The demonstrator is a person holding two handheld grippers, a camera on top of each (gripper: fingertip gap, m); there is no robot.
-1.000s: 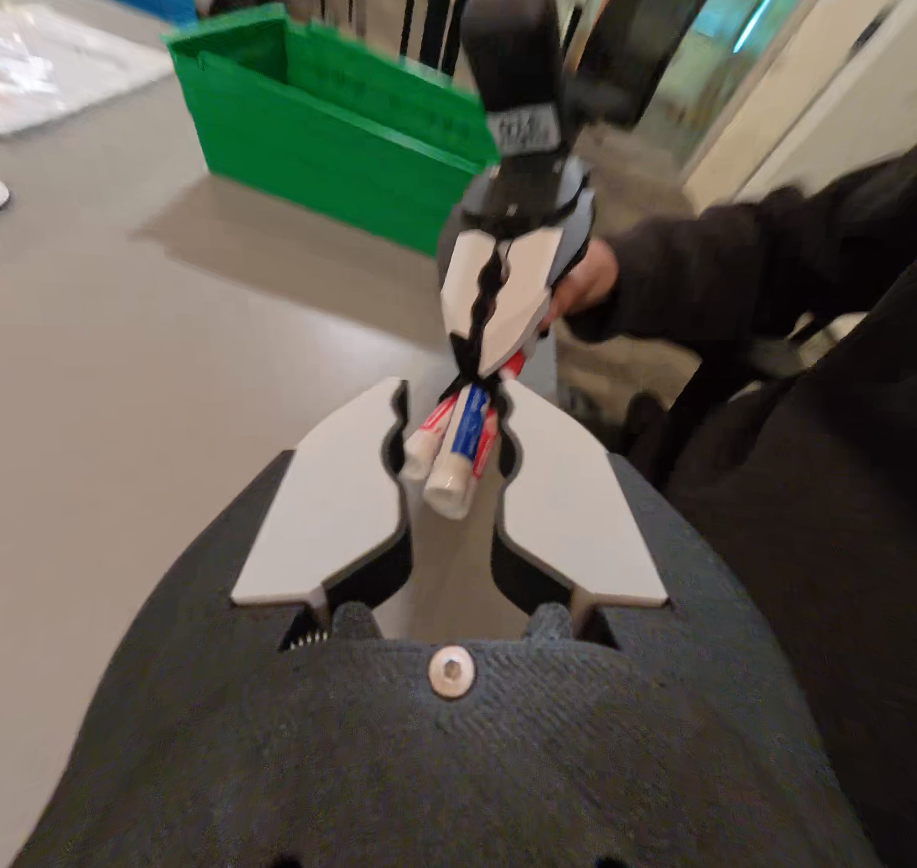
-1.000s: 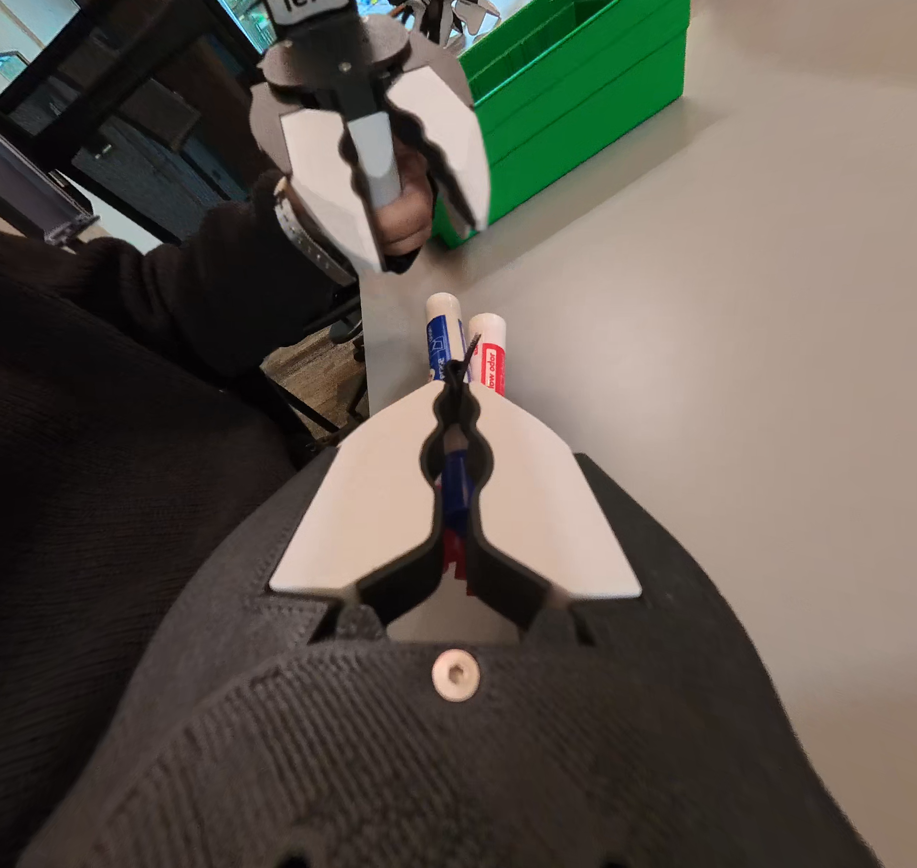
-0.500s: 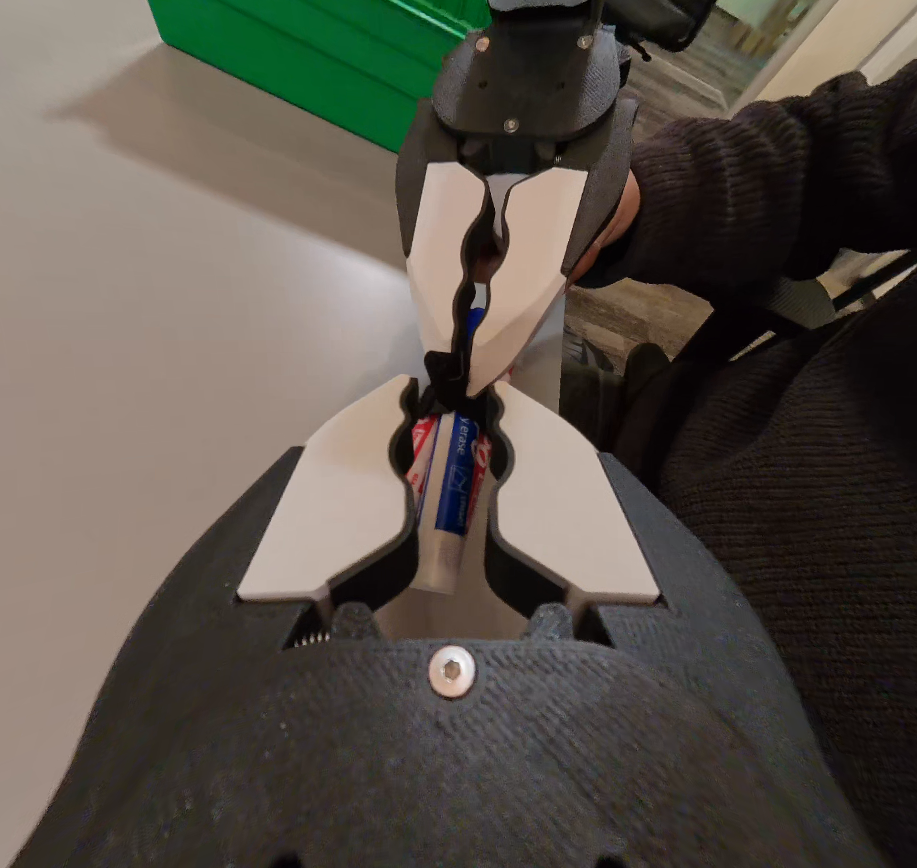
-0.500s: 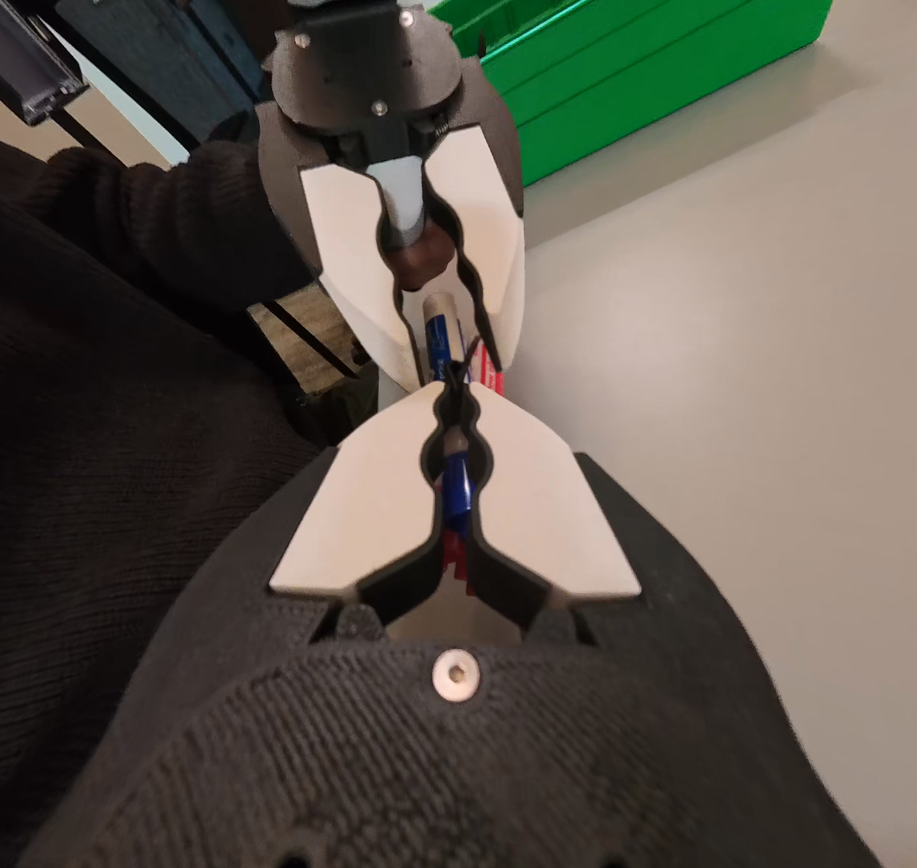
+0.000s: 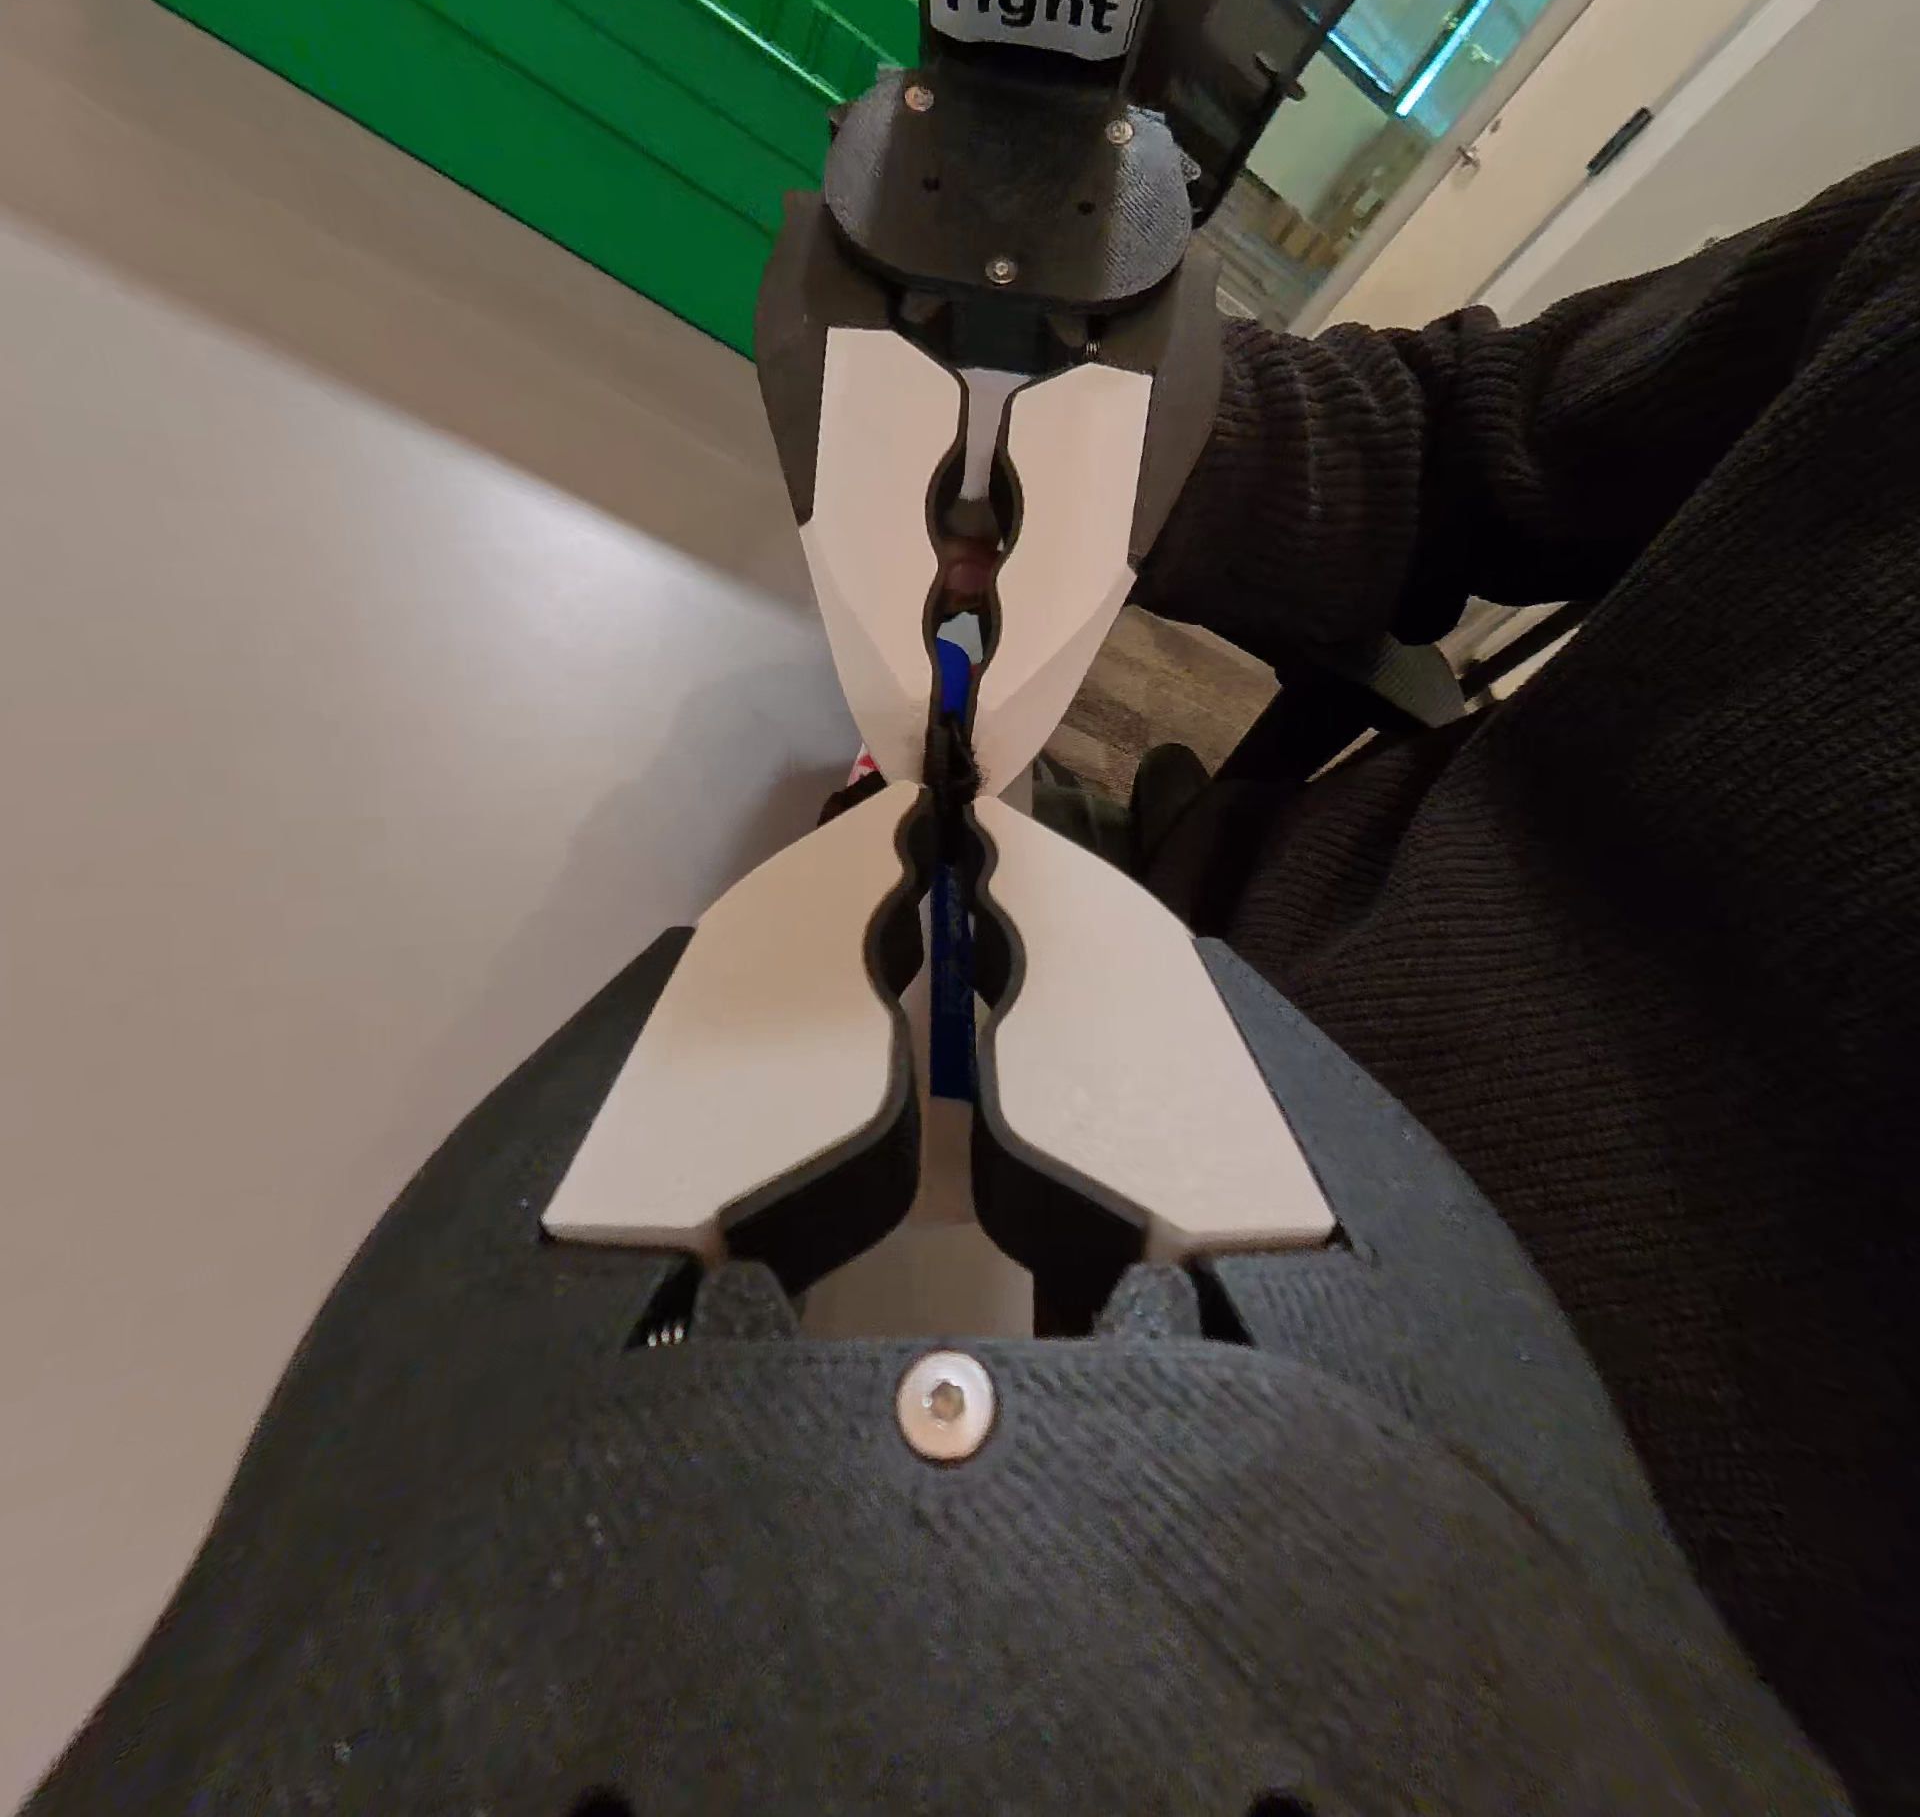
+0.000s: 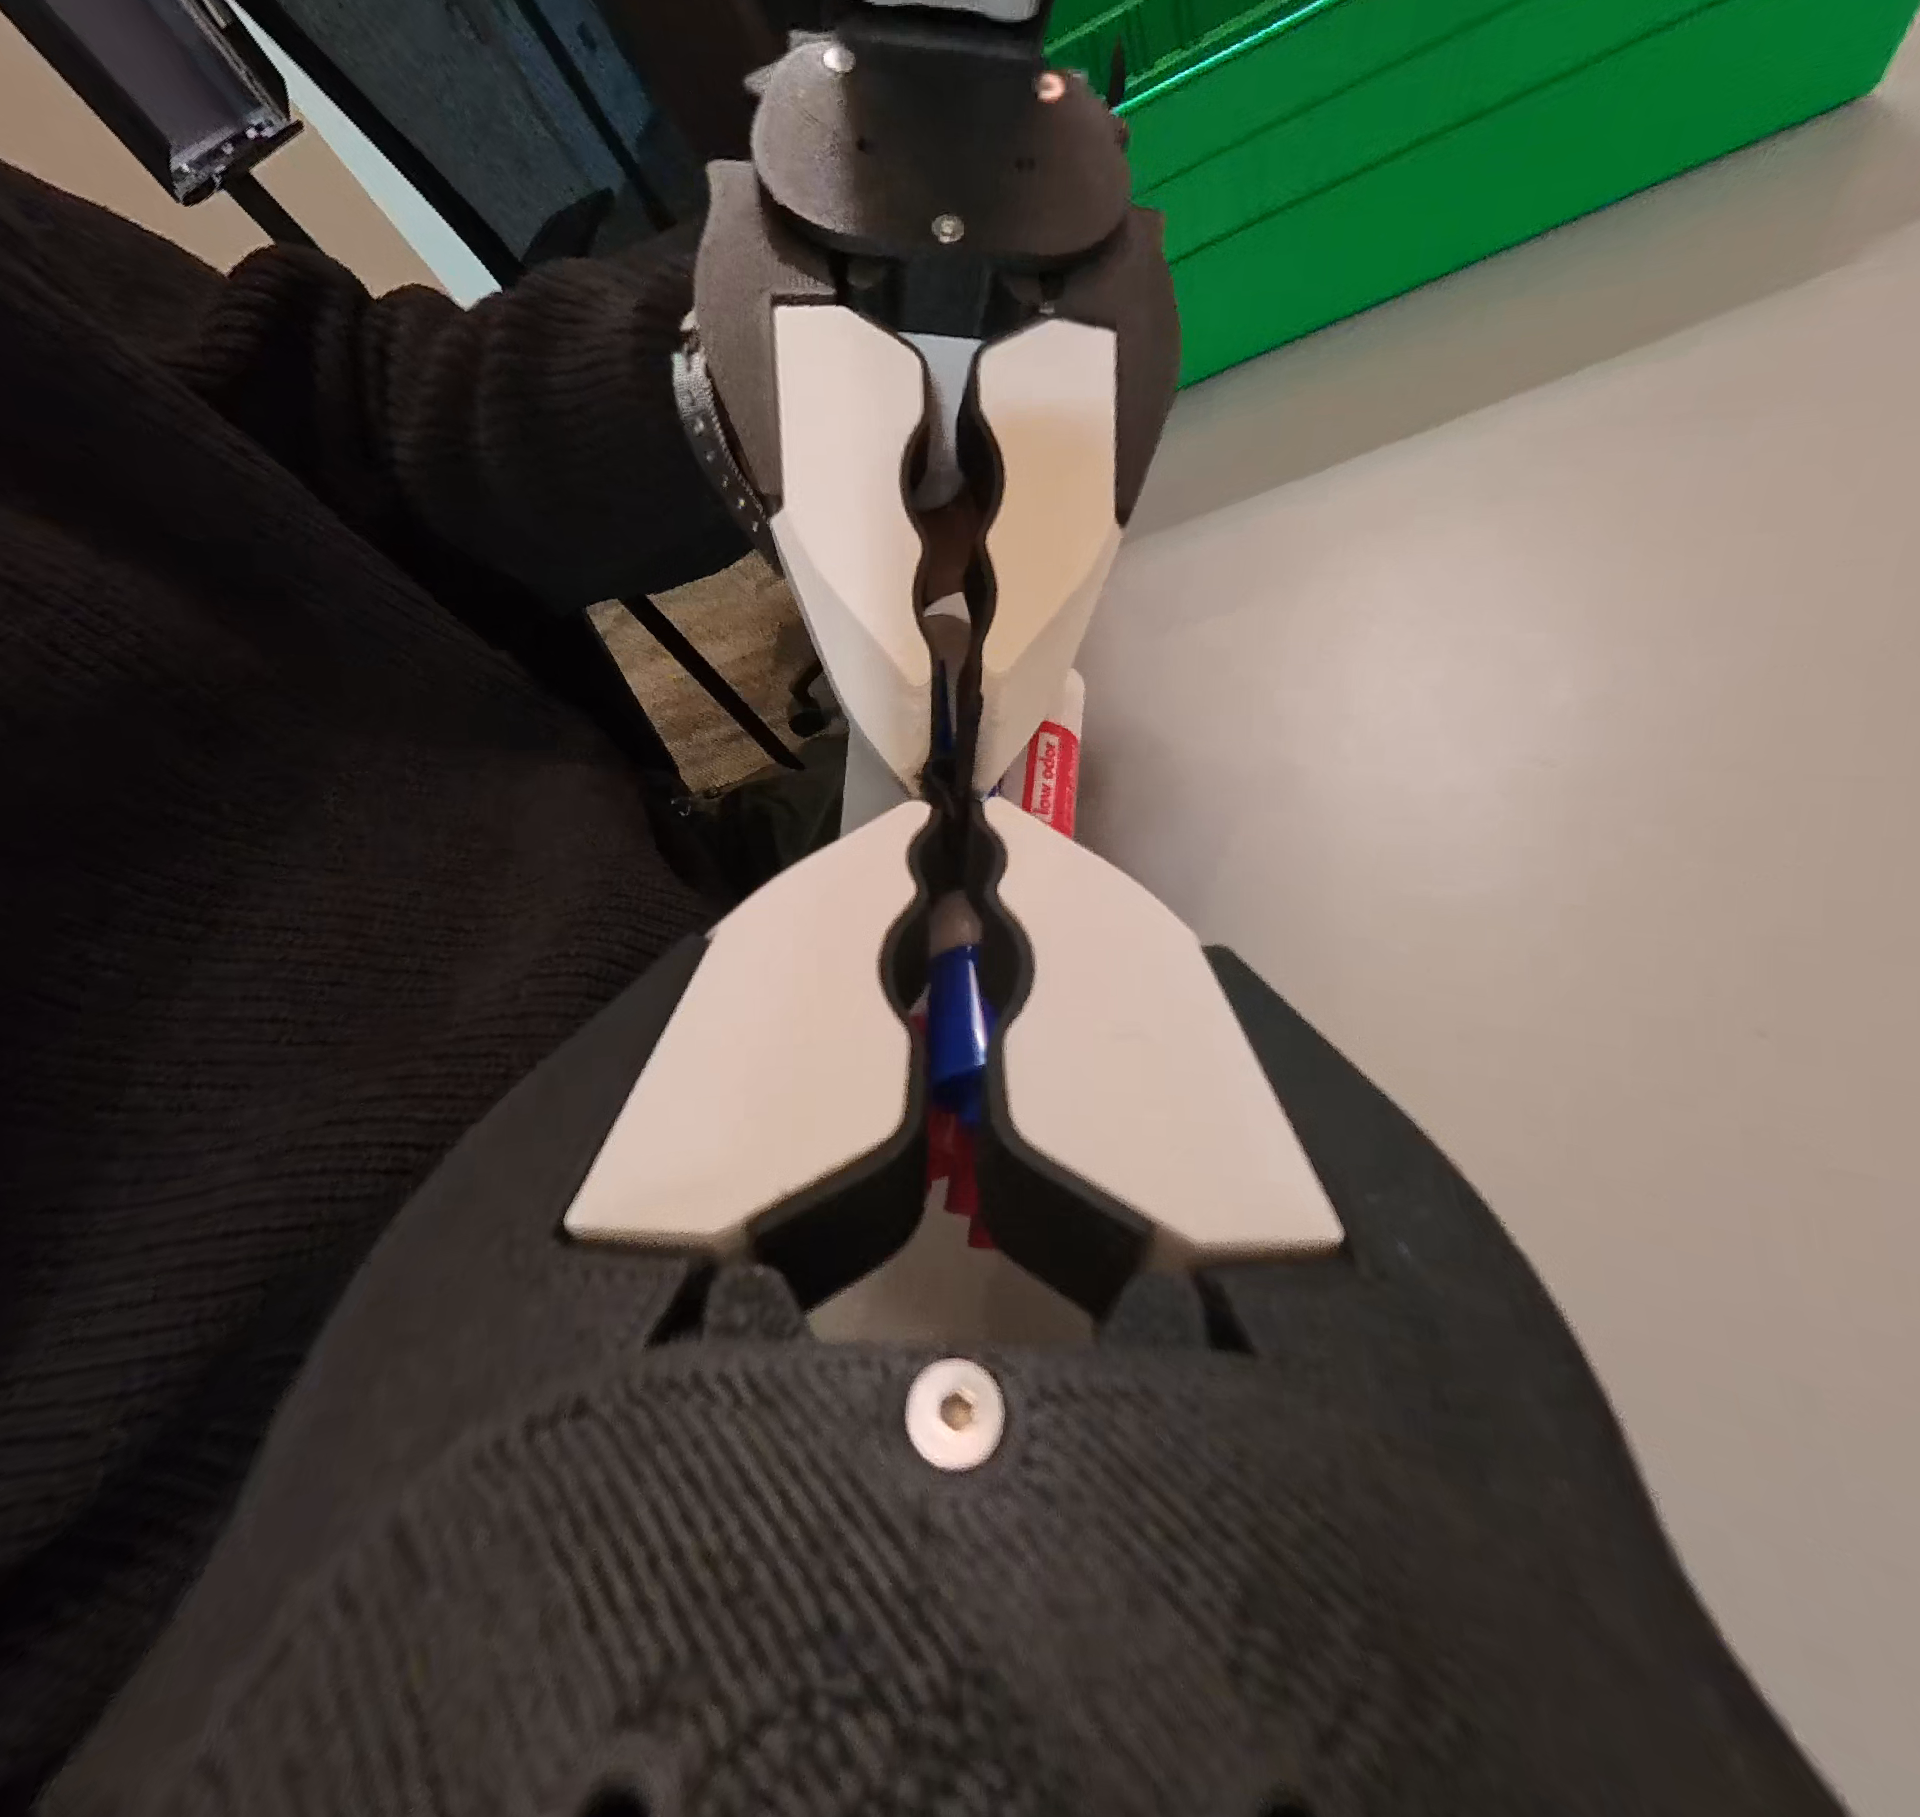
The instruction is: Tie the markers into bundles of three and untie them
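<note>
Grippers (image 5: 940,806) (image 6: 951,811) tip-to-tip, both clamping black tie (image 5: 948,765) around markers (image 6: 956,1029).

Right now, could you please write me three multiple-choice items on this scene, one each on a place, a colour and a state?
1. Where does the green plastic bin stand?
A. on the grey table
B. on the floor
C. on a chair

2. What colour is the marker cap seen between the right gripper's fingers?
A. yellow
B. blue
C. green

3. How does the left gripper stand?
A. wide open
B. out of view
C. shut on the marker bundle

Answers: 1 A, the bin's base rests on the tabletop; 2 B, a blue cap shows there; 3 C, its fingers pinch the bundle.
</note>
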